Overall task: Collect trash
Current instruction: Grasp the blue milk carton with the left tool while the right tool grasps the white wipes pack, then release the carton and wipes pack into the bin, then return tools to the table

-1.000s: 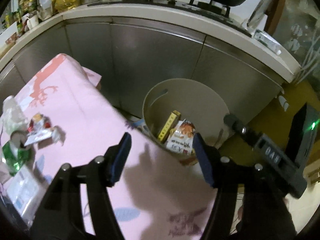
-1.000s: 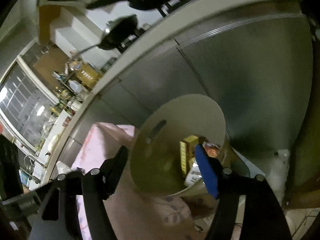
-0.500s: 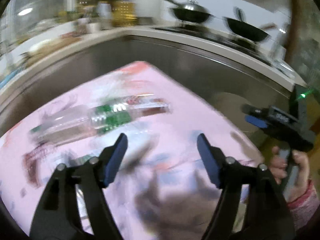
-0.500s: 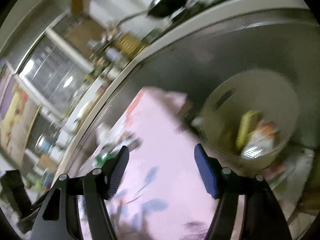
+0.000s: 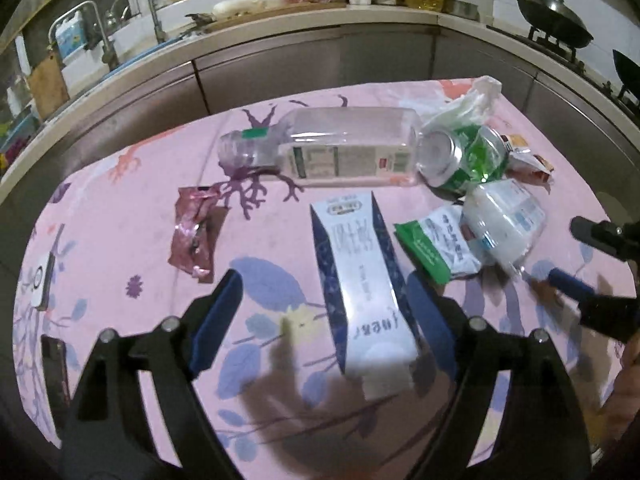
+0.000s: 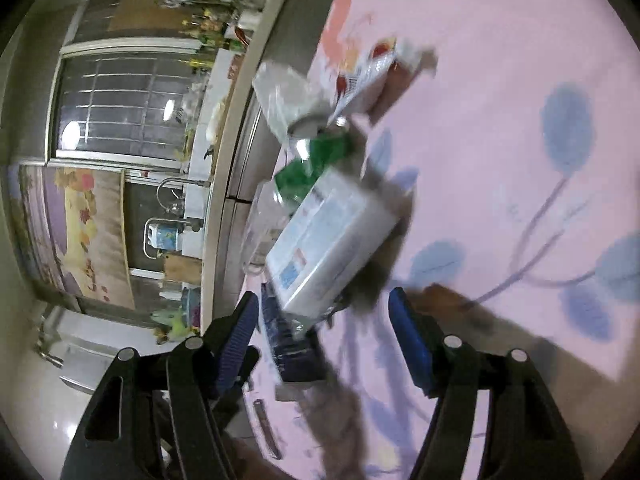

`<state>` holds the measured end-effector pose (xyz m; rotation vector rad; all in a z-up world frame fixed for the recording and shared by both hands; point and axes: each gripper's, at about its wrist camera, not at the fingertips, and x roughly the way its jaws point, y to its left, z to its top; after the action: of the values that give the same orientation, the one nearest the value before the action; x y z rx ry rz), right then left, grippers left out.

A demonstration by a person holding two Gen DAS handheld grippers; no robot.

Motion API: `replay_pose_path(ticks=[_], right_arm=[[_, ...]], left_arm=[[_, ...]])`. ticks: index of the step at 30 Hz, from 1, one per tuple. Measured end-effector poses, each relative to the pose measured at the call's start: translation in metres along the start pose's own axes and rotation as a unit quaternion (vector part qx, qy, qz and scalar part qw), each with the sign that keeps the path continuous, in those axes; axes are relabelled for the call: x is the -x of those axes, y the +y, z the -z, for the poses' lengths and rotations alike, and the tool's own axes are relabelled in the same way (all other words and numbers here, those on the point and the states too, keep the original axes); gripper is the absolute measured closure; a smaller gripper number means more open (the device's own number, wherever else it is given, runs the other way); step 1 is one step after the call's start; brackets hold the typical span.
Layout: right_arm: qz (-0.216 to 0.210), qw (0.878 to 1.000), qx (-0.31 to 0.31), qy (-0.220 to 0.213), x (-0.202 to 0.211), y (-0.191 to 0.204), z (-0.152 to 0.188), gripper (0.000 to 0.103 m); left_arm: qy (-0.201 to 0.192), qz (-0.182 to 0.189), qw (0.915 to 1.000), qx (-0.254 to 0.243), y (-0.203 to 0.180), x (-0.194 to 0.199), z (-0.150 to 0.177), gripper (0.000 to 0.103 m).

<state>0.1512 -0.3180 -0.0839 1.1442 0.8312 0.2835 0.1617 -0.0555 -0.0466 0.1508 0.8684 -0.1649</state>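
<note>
Trash lies on a pink patterned tablecloth (image 5: 132, 240). My left gripper (image 5: 324, 316) is open above a flattened blue and white carton (image 5: 360, 280), which lies between its fingers. Beyond lie a clear plastic bottle (image 5: 332, 148), a green can (image 5: 464, 156), a maroon wrapper (image 5: 194, 236), a green and white packet (image 5: 436, 248) and a clear plastic tub (image 5: 504, 220). My right gripper (image 6: 324, 320) is open, close to that tub (image 6: 328, 248), with the can (image 6: 316, 148) behind it. It shows at the right edge of the left wrist view (image 5: 568, 284).
A kitchen counter with a sink and tap (image 5: 136, 12) runs behind the table, with woks on a stove (image 5: 556, 28) at the right. A white device (image 5: 42, 280) and a dark phone (image 5: 54, 376) lie at the table's left edge.
Both grippers have swung away from the beige bin and now face the table with the trash. The bin is out of view. Both stay open and empty.
</note>
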Motion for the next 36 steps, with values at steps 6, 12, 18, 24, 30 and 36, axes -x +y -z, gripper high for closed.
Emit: replay_pose_path(ticks=[6, 12, 18, 24, 30, 36], right_arm=[[0.016, 0.999, -0.037, -0.029, -0.02, -0.001, -0.008, 0.038], [0.004, 0.999, -0.037, -0.028, -0.031, -0.001, -0.015, 0.071], [-0.002, 0.998, 0.033, -0.06, 0.004, 0.014, -0.004, 0.075], [0.025, 0.989, 0.103, -0.104, 0.054, 0.006, 0.013, 0.075], [0.054, 0.98, 0.129, -0.143, 0.081, -0.008, 0.013, 0.075], [0.066, 0.974, 0.096, -0.195, 0.12, -0.044, -0.007, 0.075]], left_arm=[[0.016, -0.004, 0.9998, 0.009, -0.004, -0.017, -0.002, 0.021], [0.048, 0.039, 0.9977, 0.026, 0.0, -0.035, 0.001, 0.043], [0.068, 0.098, 0.991, 0.059, 0.017, -0.033, 0.01, 0.052], [0.079, 0.221, 0.967, 0.1, 0.045, -0.015, 0.023, 0.052], [0.053, 0.28, 0.9549, 0.085, 0.033, 0.019, 0.016, 0.053], [0.059, 0.307, 0.9497, 0.001, -0.058, 0.024, -0.014, 0.053]])
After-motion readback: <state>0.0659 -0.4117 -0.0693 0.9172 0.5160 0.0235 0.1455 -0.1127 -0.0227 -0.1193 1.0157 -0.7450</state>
